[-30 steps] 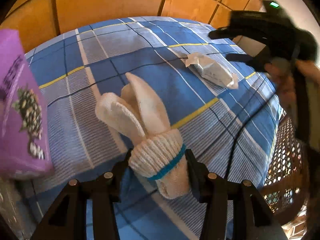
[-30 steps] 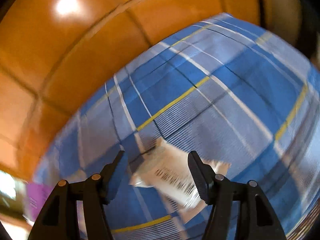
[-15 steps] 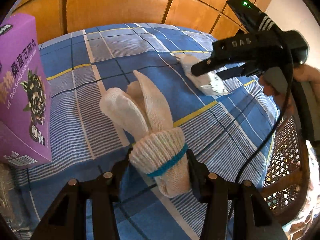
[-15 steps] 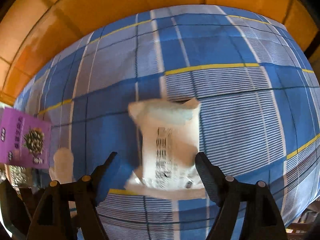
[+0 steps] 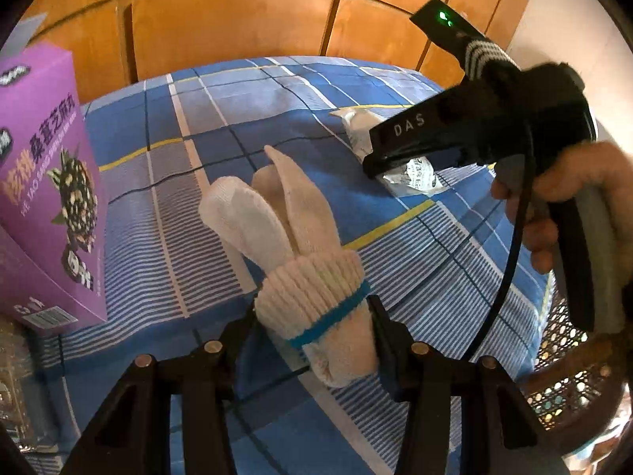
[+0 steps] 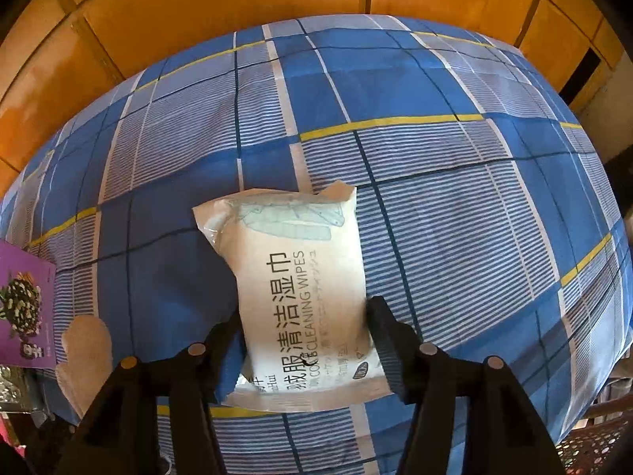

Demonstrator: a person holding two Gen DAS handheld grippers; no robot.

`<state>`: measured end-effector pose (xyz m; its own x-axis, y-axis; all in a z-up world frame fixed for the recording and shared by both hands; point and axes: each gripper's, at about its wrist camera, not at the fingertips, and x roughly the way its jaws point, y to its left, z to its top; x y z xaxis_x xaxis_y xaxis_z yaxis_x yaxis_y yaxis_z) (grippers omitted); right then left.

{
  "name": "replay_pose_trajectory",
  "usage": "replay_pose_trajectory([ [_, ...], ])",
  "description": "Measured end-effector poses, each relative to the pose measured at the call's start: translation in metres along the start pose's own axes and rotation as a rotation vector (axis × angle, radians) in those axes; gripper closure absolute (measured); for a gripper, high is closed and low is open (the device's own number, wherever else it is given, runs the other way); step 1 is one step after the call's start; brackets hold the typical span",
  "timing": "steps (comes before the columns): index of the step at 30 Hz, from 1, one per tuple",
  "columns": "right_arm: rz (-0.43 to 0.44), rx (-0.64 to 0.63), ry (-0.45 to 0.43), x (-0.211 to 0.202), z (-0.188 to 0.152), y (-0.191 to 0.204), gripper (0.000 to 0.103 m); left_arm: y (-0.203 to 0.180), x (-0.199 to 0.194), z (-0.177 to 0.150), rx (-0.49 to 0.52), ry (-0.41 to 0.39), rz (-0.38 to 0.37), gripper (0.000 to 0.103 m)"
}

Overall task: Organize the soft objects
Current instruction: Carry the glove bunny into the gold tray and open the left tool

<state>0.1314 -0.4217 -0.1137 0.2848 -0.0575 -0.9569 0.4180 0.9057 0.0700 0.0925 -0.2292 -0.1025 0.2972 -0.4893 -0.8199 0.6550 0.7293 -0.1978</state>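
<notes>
The left gripper (image 5: 312, 336) was clenched on a rolled pair of white knit gloves (image 5: 300, 261), its two black fingers pressing either side of the ribbed cuff with the blue band. The glove fingers fanned out toward eleven o'clock over the blue plaid cloth (image 5: 205, 126) that covered the surface. A purple box (image 5: 43, 182) printed with Chinese characters stood on the cloth at nine o'clock from the gloves, apart from them.

At about two o'clock from the gloves, a hand (image 5: 561, 206) held the right gripper (image 6: 304, 328), which pointed steeply down at a white pack of cleaning wipes (image 6: 300, 297). In the left wrist view the black body of that tool covered much of the pack, so only its two ends showed there.

In the right wrist view the pack lay flat on the cloth, its long side running toward twelve o'clock, its near half between the two fingers. The jaws were closing, and the pads appeared to meet the pack's edges on both sides, though the view does not show for certain how firmly they pressed. The glove tips showed at eight o'clock from the pack, well apart from it, with the purple box just beyond them at nine o'clock. Orange-brown wood panels (image 6: 237, 0) rose behind the far edge of the cloth.
</notes>
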Motion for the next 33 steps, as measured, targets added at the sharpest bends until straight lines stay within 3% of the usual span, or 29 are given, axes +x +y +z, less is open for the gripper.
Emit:
replay_pose_trajectory([
  [6, 0.007, 0.039, -0.016, -0.003, 0.004, -0.014, 0.052, -0.003, 0.006, 0.014, 0.022, 0.034, 0.017, 0.059],
  [10, 0.016, 0.062, -0.02, -0.007, 0.002, -0.022, 0.053, 0.0, 0.009, 0.034, -0.02, 0.048, 0.008, 0.061],
  [16, 0.033, 0.077, -0.019, -0.004, -0.001, -0.02, 0.053, 0.005, -0.017, 0.083, -0.043, -0.017, 0.018, 0.061],
  [23, -0.006, 0.007, -0.023, -0.007, 0.002, -0.009, 0.052, 0.032, -0.06, 0.156, -0.132, -0.101, 0.059, 0.061],
  [28, -0.058, -0.064, -0.037, -0.001, 0.0, 0.01, 0.051, 0.084, -0.102, 0.19, -0.211, -0.17, 0.179, 0.061],
  [33, -0.053, -0.062, -0.036, -0.001, -0.001, 0.011, 0.051, 0.163, -0.145, 0.18, -0.334, -0.219, 0.326, 0.061],
])
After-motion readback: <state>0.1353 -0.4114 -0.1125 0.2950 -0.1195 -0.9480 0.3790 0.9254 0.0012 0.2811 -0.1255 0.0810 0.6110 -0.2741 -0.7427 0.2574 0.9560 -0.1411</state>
